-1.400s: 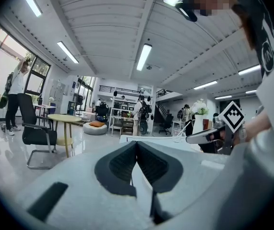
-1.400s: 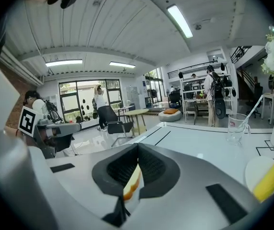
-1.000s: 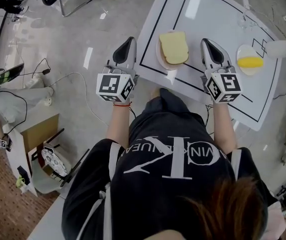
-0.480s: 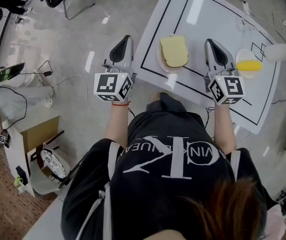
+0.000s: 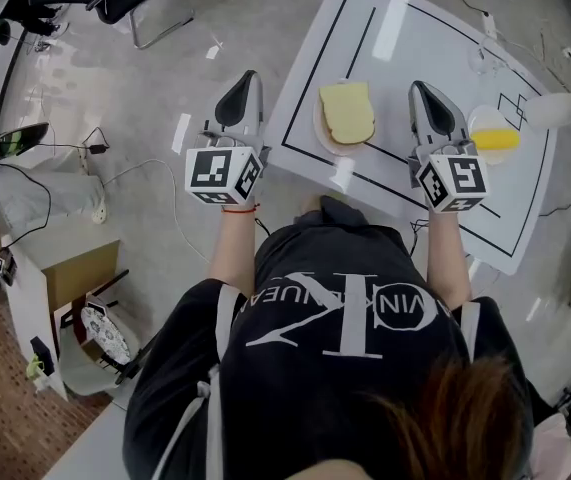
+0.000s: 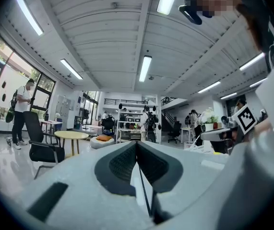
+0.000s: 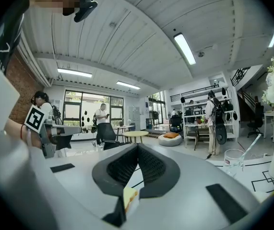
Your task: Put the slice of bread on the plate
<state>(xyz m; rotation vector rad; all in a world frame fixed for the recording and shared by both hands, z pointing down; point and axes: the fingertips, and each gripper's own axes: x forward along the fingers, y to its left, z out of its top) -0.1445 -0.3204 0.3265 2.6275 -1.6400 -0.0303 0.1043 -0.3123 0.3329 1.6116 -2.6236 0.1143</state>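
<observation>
A pale yellow slice of bread [image 5: 347, 111] lies on a small white plate [image 5: 318, 120] near the front edge of the white table [image 5: 415, 28]. My left gripper [image 5: 240, 86] hovers left of the plate, out past the table's edge, with its jaws shut and nothing in them. Just right of the plate, my right gripper [image 5: 422, 95] is over the table, also shut and empty. The left gripper view shows the dark pads meeting at the tip [image 6: 137, 143]. The right gripper view shows its own tip [image 7: 137, 146] the same way. Both grippers point level, clear of the bread.
A second white plate [image 5: 477, 120] with a yellow item [image 5: 496, 138] sits right of my right gripper. A clear glass [image 5: 480, 51] and a white vase [image 5: 557, 105] with flowers stand further back. Black lines mark the table. Cables and chairs are on the floor to the left.
Both grippers have risen a little and sit slightly further forward in the head view. Their jaws stay shut. The bread has stayed on the plate.
</observation>
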